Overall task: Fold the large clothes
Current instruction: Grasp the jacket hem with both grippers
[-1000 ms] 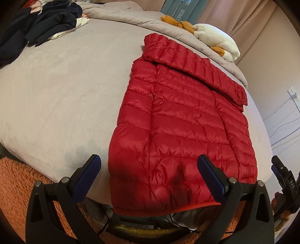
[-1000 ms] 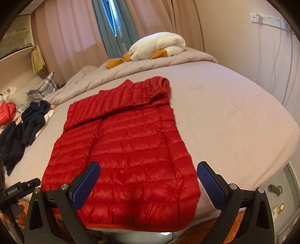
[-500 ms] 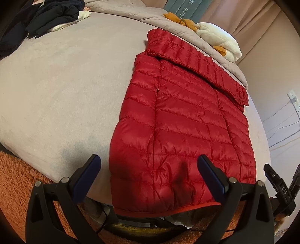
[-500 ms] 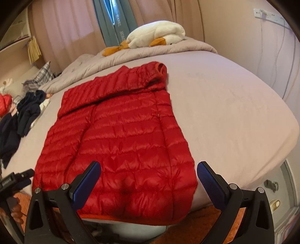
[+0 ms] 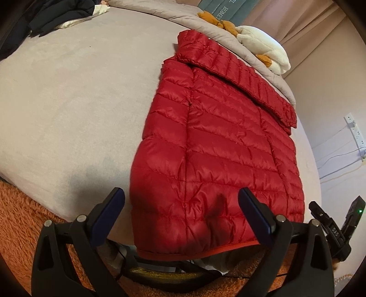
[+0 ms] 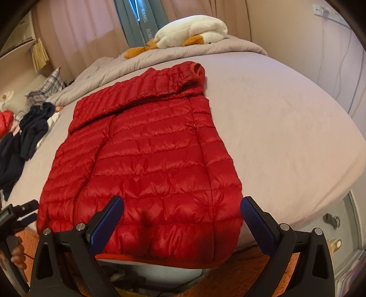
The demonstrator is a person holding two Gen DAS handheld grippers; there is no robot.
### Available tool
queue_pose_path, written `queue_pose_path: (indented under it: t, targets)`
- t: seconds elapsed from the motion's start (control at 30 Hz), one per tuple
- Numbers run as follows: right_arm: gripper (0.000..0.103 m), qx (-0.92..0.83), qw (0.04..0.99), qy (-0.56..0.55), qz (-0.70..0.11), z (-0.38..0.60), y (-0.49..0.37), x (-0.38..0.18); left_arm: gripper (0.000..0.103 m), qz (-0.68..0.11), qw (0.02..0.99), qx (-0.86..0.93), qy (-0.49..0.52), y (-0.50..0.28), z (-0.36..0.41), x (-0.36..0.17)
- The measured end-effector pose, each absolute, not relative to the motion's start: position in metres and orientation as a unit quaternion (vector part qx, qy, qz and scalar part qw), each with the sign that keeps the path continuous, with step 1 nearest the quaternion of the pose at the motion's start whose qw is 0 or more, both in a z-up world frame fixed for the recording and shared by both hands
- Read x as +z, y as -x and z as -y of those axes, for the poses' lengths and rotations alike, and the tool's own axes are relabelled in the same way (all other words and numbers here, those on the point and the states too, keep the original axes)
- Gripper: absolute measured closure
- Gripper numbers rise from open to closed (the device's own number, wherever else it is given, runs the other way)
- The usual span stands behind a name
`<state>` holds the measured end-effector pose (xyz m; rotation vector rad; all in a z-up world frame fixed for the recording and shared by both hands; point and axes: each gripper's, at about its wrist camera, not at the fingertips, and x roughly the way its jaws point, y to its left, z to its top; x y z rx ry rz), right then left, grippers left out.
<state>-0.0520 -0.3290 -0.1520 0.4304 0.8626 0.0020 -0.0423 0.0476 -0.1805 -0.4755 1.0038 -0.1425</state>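
A grey-sheeted bed fills both views, the red quilted down jacket lying flat at centre with its hem overhanging the bottom edge. Over the last second both cameras closed in on that hem, likely a grasp approach. The left gripper and right gripper are spread wide, holding nothing.

The dark clothes pile gets cut off at 11 o'clock in the left view. Right gripper only peeks in at 4 o'clock, fingers hidden. The jacket hem droops over the bed edge, underside hidden.
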Motion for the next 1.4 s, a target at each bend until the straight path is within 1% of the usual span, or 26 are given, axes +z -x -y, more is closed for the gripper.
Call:
queue_pose_path:
  t: [0.13,0.23,0.33,0.4,0.67,0.73,1.03,1.1,1.17,1.33,1.37,1.4]
  targets:
    - [0.001,0.002,0.884,-0.209,-0.419,0.329,0.054,-0.154,0.012,-0.482,0.84,-0.085,0.236,0.043,-0.048,-0.183]
    - [0.001,0.001,0.882,-0.205,-0.423,0.329,0.055,-0.156,0.014,-0.486,0.835,-0.098,0.241,0.043,-0.048,-0.186]
    - [0.001,0.0,0.879,-0.207,-0.429,0.33,0.055,-0.159,0.021,-0.488,0.834,-0.104,0.238,0.044,-0.05,-0.189]
    - [0.001,-0.001,0.876,-0.209,-0.434,0.331,0.054,-0.163,0.023,-0.487,0.832,-0.107,0.245,0.046,-0.054,-0.191]
    - [0.005,-0.002,0.866,-0.215,-0.451,0.333,0.054,-0.174,0.024,-0.497,0.827,-0.114,0.234,0.048,-0.053,-0.2]
    - [0.009,0.0,0.864,-0.218,-0.454,0.333,0.055,-0.177,0.024,-0.498,0.829,-0.113,0.228,0.048,-0.051,-0.2]
    - [0.015,0.009,0.852,-0.233,-0.47,0.336,0.059,-0.191,0.024,-0.499,0.831,-0.118,0.215,0.048,-0.047,-0.202]
    - [0.016,0.013,0.847,-0.24,-0.473,0.336,0.06,-0.194,0.032,-0.501,0.832,-0.121,0.208,0.05,-0.045,-0.202]
    - [0.016,0.016,0.844,-0.246,-0.477,0.336,0.061,-0.196,0.035,-0.5,0.832,-0.125,0.205,0.053,-0.043,-0.202]
    - [0.018,0.024,0.841,-0.249,-0.48,0.334,0.061,-0.197,0.035,-0.5,0.829,-0.132,0.213,0.051,-0.043,-0.204]
    - [0.02,0.024,0.841,-0.248,-0.481,0.334,0.061,-0.196,0.035,-0.502,0.828,-0.133,0.213,0.05,-0.043,-0.204]
    - [0.026,0.024,0.841,-0.248,-0.48,0.334,0.061,-0.196,0.034,-0.503,0.827,-0.134,0.213,0.05,-0.042,-0.204]
